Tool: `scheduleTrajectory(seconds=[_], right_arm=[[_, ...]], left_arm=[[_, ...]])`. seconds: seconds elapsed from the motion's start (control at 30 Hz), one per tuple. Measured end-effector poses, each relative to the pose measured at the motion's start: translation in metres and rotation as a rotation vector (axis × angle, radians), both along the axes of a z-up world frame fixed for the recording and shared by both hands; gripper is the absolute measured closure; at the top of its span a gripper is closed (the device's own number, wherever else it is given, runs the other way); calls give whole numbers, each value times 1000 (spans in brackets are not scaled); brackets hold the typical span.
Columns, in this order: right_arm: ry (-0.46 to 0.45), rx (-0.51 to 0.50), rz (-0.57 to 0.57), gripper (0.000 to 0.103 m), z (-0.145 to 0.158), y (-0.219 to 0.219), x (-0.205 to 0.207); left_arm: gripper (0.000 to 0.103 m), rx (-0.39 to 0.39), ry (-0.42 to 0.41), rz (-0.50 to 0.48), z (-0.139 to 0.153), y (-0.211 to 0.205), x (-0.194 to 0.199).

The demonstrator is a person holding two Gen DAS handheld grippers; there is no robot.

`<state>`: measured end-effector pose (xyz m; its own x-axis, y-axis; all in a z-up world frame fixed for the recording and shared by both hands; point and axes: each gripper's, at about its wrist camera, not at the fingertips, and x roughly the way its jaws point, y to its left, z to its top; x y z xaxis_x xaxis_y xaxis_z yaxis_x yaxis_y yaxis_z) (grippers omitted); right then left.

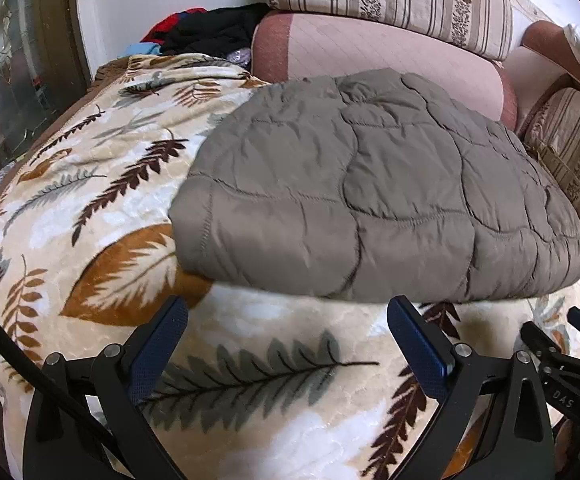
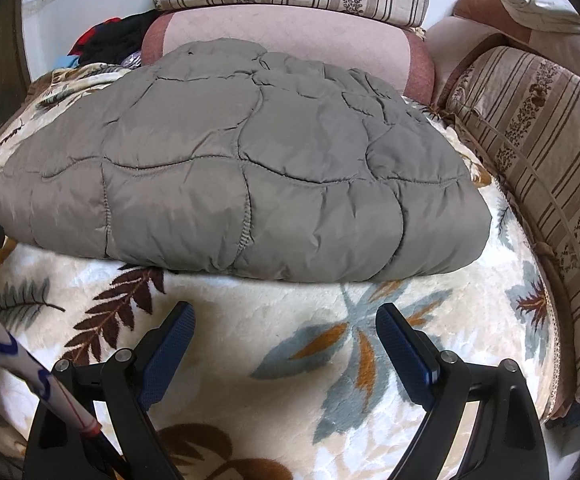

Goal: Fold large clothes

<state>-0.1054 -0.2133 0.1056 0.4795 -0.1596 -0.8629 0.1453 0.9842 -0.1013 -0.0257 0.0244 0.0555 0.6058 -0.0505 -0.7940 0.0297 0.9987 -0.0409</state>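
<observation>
The grey jacket (image 1: 377, 188) lies folded on the leaf blanket (image 1: 90, 208), at 12 o'clock from both grippers. The left gripper (image 1: 288, 320) and right gripper (image 2: 284, 320) are wide, empty. Risk — the puffy, slippery fabric may spring open.

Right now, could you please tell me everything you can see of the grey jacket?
The jacket is grey-brown, puffy and quilted with wavy stitched seams, the fabric slightly shiny. It lies folded into a thick flat bundle on the leaf-print blanket, its far edge against the pink cushion. Neither open gripper touches it.
</observation>
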Motion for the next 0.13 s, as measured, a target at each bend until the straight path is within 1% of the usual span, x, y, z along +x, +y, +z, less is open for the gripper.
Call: scheduleTrajectory(seconds=[0.13], right_arm=[[25, 2, 21, 9, -7, 5, 0]], left_arm=[[4, 2, 37, -41, -7, -12, -2]])
